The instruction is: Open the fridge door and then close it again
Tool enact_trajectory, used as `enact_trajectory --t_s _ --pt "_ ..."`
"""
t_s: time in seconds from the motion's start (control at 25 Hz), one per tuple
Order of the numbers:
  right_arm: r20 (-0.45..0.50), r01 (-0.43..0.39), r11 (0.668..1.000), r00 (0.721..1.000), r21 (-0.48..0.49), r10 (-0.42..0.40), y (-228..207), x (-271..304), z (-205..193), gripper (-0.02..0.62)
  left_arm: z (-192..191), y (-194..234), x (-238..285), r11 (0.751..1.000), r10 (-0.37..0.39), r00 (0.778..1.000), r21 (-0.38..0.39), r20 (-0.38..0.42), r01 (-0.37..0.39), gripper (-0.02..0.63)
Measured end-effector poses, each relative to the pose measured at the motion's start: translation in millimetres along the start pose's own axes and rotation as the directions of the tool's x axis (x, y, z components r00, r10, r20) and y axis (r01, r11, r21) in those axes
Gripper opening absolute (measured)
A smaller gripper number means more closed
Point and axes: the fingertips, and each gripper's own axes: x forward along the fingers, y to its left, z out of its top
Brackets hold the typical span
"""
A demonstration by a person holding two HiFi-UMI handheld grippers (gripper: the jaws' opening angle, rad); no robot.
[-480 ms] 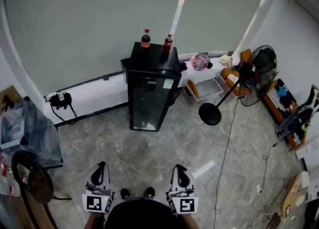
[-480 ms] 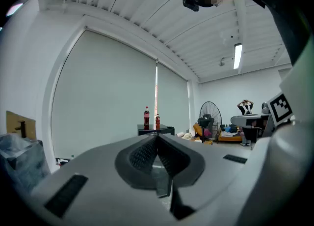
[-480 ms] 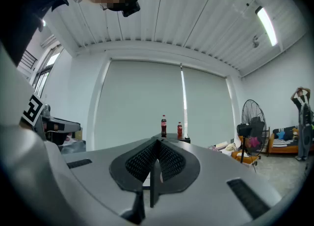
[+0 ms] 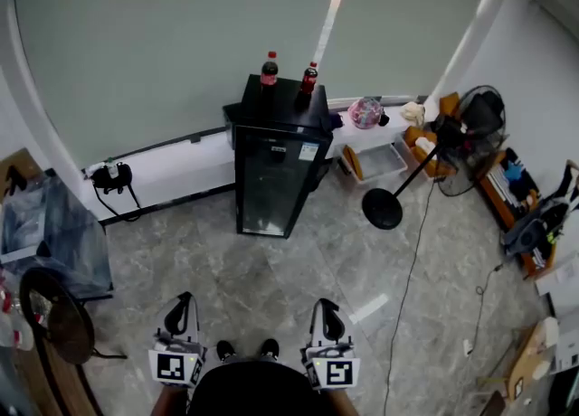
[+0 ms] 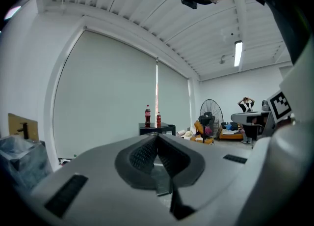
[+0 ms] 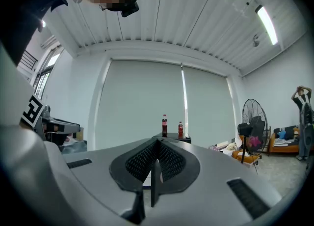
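The floor (image 4: 271, 269) is grey marbled tile, and a broad pale roller blind (image 4: 181, 34) fills the far wall, with a low white ledge (image 4: 181, 174) running along its foot. The fridge (image 4: 288, 107), a small black cabinet, stands against that ledge with its glass door (image 4: 268, 190) shut flat. Two cola bottles, a taller one (image 4: 270, 69) and a shorter one (image 4: 310, 76), stand upright on its top. In the head view the left hand-held gripper (image 4: 184, 301) and the right hand-held gripper (image 4: 324, 306) sit side by side at the bottom edge, just above the person's shoes (image 4: 244, 349), both aimed toward the fridge and well apart from it. Only this view shows the standing fan's round base (image 4: 382, 208) on the tiles, the thin cable (image 4: 407, 288) trailing across the floor beside it, a plug block (image 4: 113, 174) on the ledge, and the clutter of boxes and bags to the right of the fridge. The gripper views look level instead and add the slatted white ceiling (image 6: 186, 9) with a strip light (image 6: 267, 23), the fan's caged head (image 6: 252, 119), and a person (image 6: 303, 117) far off at the right with arms raised to the head. The left gripper view shows its ribbed pads meeting at the tip with nothing between them. The right gripper's pads also appear to be together and empty, though the edge-on angle makes that less certain.
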Motion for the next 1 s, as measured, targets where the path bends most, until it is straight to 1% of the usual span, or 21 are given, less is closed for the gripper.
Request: enact_trajectory --t_s 0.28,0.4,0.6,0.68,0.8,1.0 --pt "0.002 -0.013 1.0 1.0 0.008 0.013 3 -1 2 0.009 -1 1 -2 1.0 0.016 1.0 0.016 -0.009 -0.016 0.009" --pt "-0.006 -0.002 1.0 1.0 0.002 0.002 0 -2 -1 0.009 -5 2 -3 0.999 0.023 0.999 0.037 -0.024 -0.022 0.009" --pt "0.021 -0.021 0.999 1.0 0.024 0.021 4 0 8 0.009 -7 2 -5 0.999 0.032 0.999 0.027 -0.022 -0.032 0.009" --pt "0.007 -0.016 1.0 1.0 0.023 0.015 2 -2 4 0.009 -6 3 -7 0.999 0.035 0.999 0.034 -0.017 -0.035 0.011" --pt "-0.017 0.007 1.0 1.0 0.012 -0.007 -3 -5 -3 0.009 -8 7 -9 0.998 0.052 0.998 0.046 -0.025 -0.051 0.033" --pt "-0.014 -0.002 1.0 1.0 0.007 0.002 -2 -6 -4 0.009 -9 12 -12 0.996 0.071 0.997 0.061 -0.027 -0.069 0.091"
